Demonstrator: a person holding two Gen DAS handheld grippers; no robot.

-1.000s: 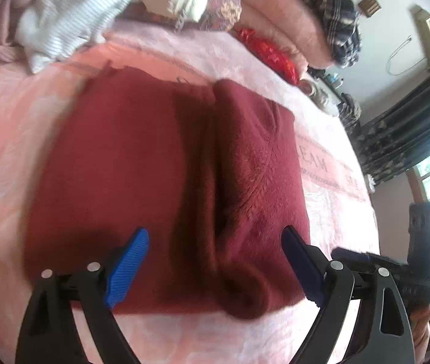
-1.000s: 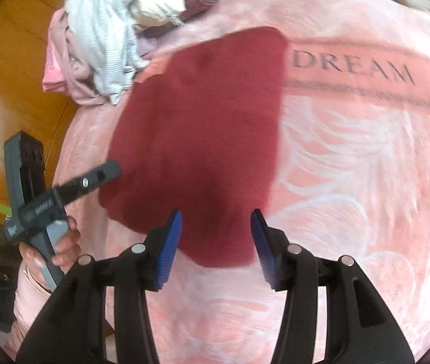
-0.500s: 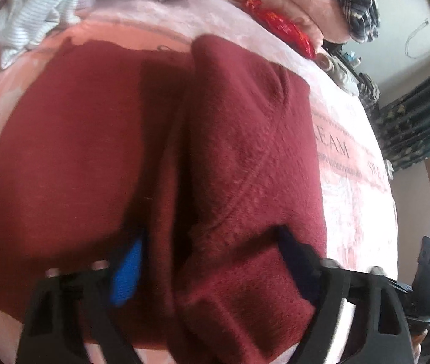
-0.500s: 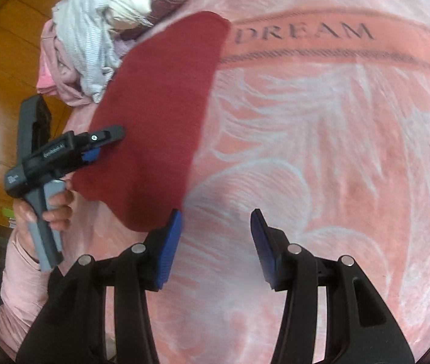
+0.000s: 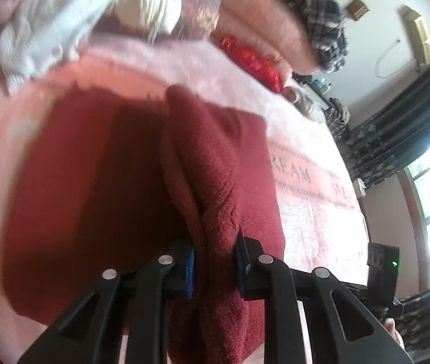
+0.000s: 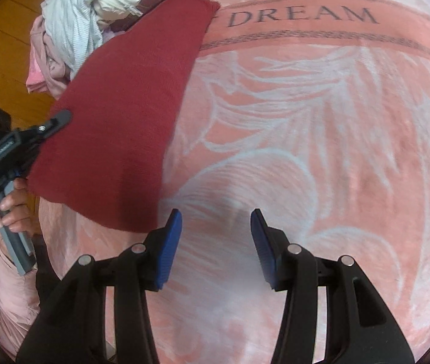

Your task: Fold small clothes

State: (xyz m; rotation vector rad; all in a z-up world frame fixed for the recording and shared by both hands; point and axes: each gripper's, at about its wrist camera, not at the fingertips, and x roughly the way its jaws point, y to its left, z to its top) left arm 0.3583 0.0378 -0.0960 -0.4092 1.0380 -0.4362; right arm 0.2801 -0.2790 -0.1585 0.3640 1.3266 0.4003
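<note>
Left gripper jaws pinched tight on a bunched fold at the near edge of the dark red knit garment, fabric squeezed between the blue pads. Garment lies spread on the pink "DREAM" blanket on the bed, its near part lifted into a ridge. Right gripper jaws wide apart, holding nothing, over bare blanket just right of the garment's near corner. Pile of light clothes at the far left, touching the garment's far edge.
</note>
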